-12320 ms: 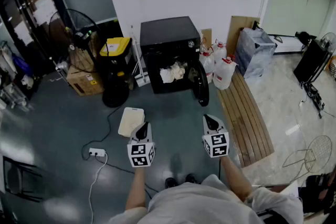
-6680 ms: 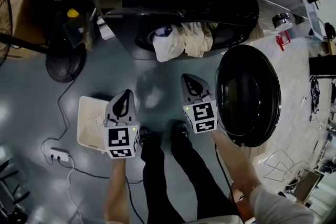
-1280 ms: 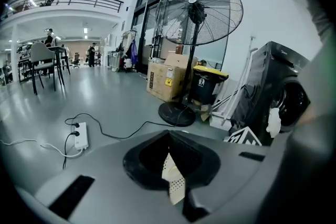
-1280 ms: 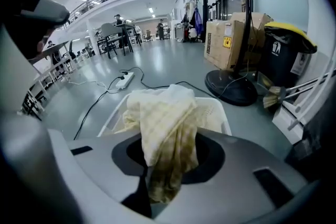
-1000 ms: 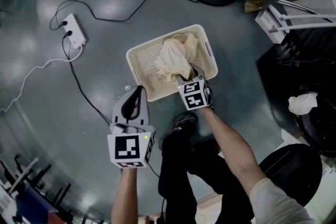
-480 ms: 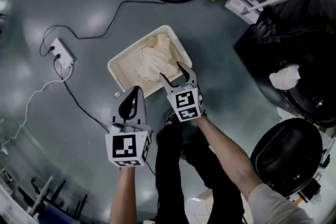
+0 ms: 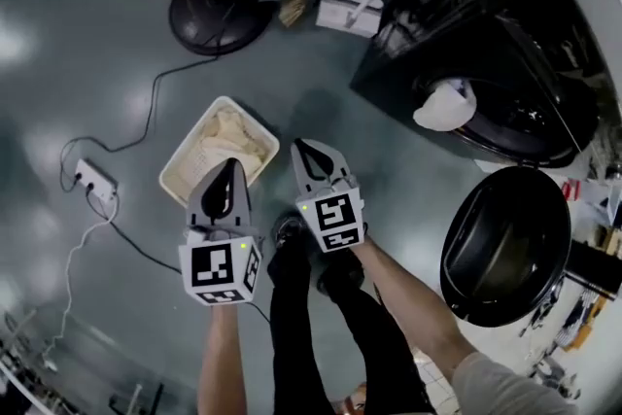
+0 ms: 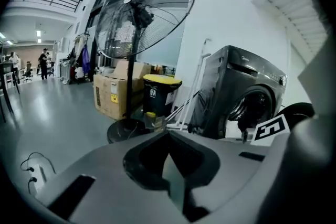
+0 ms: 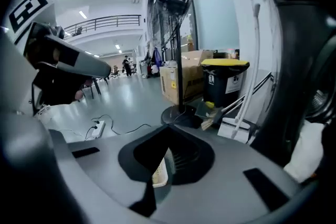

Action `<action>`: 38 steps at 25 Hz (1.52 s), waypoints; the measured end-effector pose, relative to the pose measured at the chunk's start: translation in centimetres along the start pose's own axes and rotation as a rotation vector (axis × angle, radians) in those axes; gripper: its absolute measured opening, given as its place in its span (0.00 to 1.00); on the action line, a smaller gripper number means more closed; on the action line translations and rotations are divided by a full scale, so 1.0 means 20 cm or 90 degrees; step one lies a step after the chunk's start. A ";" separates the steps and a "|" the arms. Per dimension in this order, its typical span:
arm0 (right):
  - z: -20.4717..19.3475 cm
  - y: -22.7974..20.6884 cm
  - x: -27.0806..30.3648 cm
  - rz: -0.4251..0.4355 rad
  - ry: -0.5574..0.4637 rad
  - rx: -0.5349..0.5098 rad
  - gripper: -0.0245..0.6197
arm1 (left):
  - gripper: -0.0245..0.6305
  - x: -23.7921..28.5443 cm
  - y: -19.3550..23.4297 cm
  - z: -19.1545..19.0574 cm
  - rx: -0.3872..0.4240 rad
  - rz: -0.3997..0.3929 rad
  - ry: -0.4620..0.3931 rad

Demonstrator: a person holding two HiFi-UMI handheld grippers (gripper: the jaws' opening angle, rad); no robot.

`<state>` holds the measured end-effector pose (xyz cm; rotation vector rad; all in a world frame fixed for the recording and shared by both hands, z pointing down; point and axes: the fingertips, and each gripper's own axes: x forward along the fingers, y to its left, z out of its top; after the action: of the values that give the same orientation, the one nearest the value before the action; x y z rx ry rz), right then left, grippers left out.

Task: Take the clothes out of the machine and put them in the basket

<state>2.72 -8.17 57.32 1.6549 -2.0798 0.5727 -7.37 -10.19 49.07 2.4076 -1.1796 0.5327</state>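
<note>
Open room: I see bare grey floor on all sides of the basket [image 7: 178, 176], widest on its far left.
Edges: a power strip [image 7: 95, 180] and its cable [image 7: 151, 97] lie left of the basket. A fan base [image 7: 222, 7] stands beyond it. The machine [image 7: 505, 53] and its open door [image 7: 503, 243] stand well to the right.
Clothes: a pale heap [image 7: 233, 139] lies in the basket. One white piece [image 7: 442, 104] sits at the machine's drum mouth, well apart from the basket.
Left gripper [image 7: 231, 166]: it shows across the basket's near rim, jaws pressed together on nothing.
Right gripper [image 7: 309, 151]: it is just right of the basket, jaws pressed together and empty. The heap lies to its left.
</note>
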 end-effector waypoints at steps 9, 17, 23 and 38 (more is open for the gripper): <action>0.00 -0.73 -0.53 -0.167 -0.036 0.058 0.07 | 0.06 0.26 -0.76 0.19 0.073 -0.149 -0.002; -0.30 -1.27 -0.99 -0.302 -0.035 0.130 0.07 | 0.06 0.37 -1.34 0.09 0.133 -0.238 0.015; -0.53 -1.52 -1.02 -0.325 -0.025 0.204 0.15 | 0.06 0.50 -1.54 0.02 0.160 -0.278 0.017; -0.88 -2.07 -0.52 -0.365 -0.042 0.288 0.88 | 0.06 0.87 -1.50 -0.21 0.209 -0.304 -0.001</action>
<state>46.50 1.47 68.56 2.4222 -1.4583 0.8278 26.12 -2.56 55.75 2.8356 -0.5070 0.5997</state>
